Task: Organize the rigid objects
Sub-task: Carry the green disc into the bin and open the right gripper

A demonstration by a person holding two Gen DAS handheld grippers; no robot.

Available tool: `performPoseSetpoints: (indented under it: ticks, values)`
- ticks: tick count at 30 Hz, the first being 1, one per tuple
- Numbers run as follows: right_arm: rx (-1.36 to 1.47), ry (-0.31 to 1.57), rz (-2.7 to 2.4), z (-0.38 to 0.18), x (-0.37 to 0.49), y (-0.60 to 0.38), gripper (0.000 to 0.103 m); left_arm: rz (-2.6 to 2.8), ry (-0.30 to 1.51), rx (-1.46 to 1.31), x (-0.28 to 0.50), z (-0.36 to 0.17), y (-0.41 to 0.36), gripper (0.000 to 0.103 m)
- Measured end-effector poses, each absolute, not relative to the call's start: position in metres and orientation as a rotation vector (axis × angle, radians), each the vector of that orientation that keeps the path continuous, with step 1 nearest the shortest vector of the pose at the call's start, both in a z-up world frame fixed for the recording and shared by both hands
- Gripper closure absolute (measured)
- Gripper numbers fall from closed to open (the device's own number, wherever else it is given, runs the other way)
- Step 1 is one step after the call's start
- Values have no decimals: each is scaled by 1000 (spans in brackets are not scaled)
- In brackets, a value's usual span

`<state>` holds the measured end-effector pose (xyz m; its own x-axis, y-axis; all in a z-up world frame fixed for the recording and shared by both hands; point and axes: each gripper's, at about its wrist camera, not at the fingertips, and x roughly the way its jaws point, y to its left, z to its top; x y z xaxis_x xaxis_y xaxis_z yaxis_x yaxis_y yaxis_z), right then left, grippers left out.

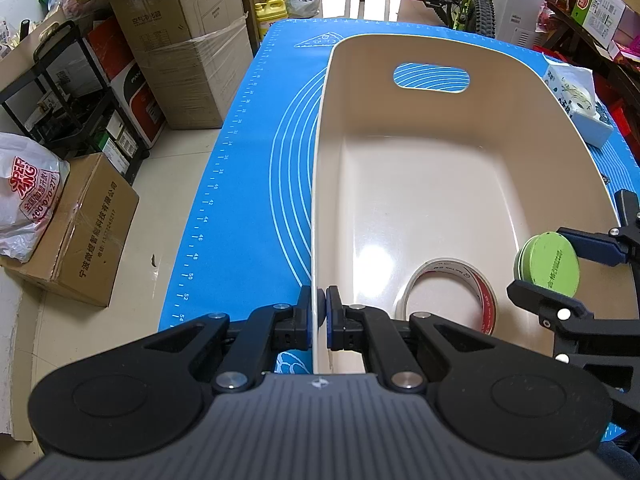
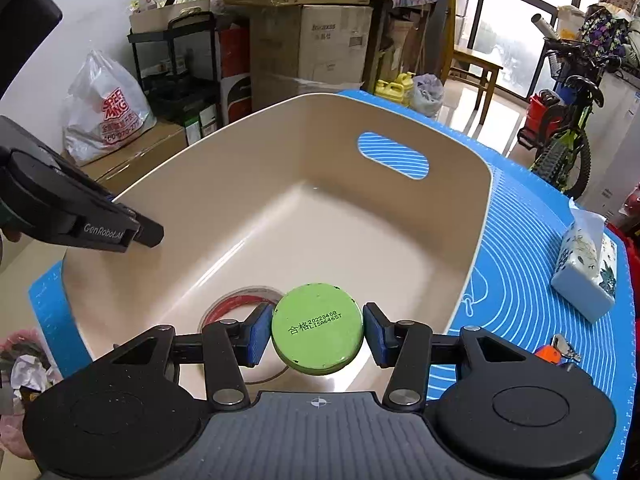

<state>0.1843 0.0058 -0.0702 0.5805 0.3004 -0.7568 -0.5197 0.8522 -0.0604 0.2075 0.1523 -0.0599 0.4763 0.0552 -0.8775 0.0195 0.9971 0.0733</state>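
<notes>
Tin, green and round, sits between the fingers of the right gripper, clamped at its rim with its flat face toward the camera, above the near end of the beige bin. Directly below lies a tape roll on the bin floor. The left gripper is pinched on the bin's left wall, steadying it on the blue worktop, so the drop is straight down.

right gripper: pads against green round tin, held above beige bin | tape roll: on bin floor, beneath tin | left gripper: at bin's left rim | tissue box: on blue mat
</notes>
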Motion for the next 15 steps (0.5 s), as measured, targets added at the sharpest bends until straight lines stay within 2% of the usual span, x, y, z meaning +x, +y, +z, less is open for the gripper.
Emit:
performPoseSetpoints:
  ticks: [2,4,8,15]
  values:
    - [-282,824,487,-68,184,5,44,22,1074,77,207,-60,152,96]
    - [-255,819,486,-66,183,0,42,22,1074,76,207,-60,152,96]
    - [-212,785,473,-58,182,-10,32,24,1074,75,208,-59,155,96]
    - [-139,719,446,-33,175,-37,22,26,1072,72,207,-60,154,96]
